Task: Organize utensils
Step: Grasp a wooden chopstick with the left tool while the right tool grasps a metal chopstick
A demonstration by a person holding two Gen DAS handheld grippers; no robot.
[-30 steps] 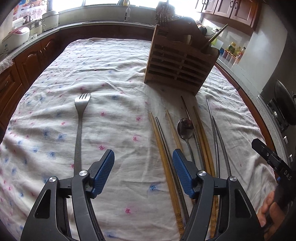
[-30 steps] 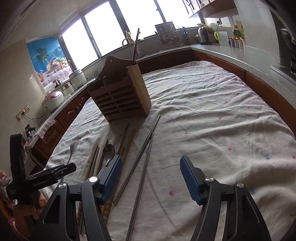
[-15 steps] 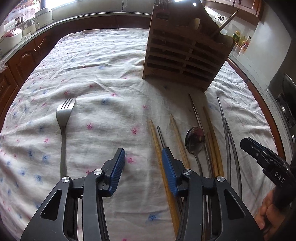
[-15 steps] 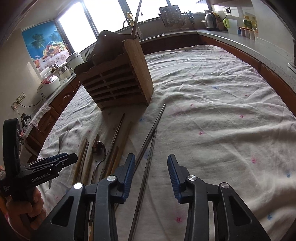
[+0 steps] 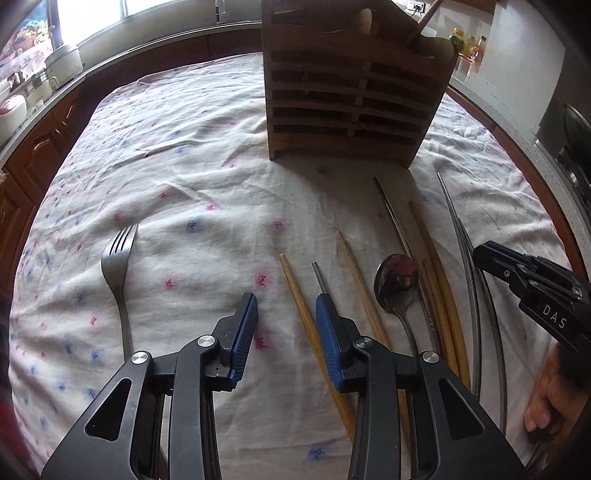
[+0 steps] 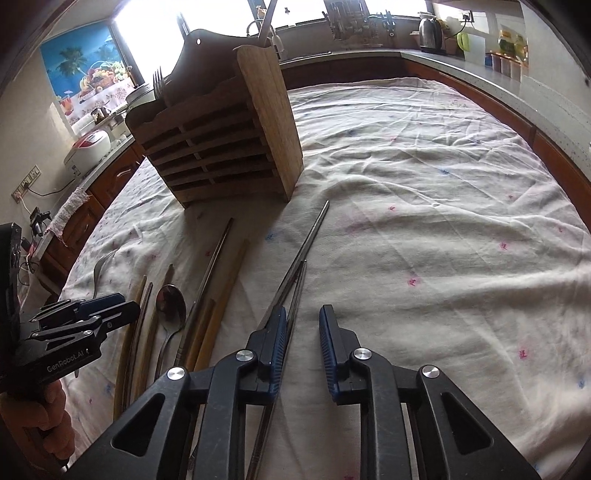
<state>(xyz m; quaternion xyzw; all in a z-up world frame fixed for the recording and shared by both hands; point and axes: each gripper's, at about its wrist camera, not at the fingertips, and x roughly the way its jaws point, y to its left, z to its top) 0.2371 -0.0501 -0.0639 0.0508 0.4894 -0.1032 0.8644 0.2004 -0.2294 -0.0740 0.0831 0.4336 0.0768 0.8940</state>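
Several utensils lie on the flowered cloth in front of a wooden slatted holder (image 5: 351, 103). My left gripper (image 5: 286, 301) hovers low over a wooden chopstick (image 5: 295, 284), which runs between its closing jaws; the pads do not press on it. A metal chopstick (image 5: 319, 275) disappears under its right finger. The fork (image 5: 118, 266) lies apart on the left, the spoon (image 5: 397, 280) on the right. My right gripper (image 6: 303, 310) is closing over a pair of metal chopsticks (image 6: 308, 240); one passes by its left finger, unpinched.
More wooden and metal chopsticks (image 5: 439, 280) lie beside the spoon (image 6: 170, 302). The holder (image 6: 221, 147) stands upright with a fork in it. Counters with a rice cooker (image 6: 88, 147) and a kettle (image 6: 430, 27) surround the table. Bare cloth (image 6: 443, 221) stretches to the right.
Both grippers have moved forward and lower toward the utensils, and their jaws have narrowed. The left one shifted from beside the fork to over the wooden chopstick.
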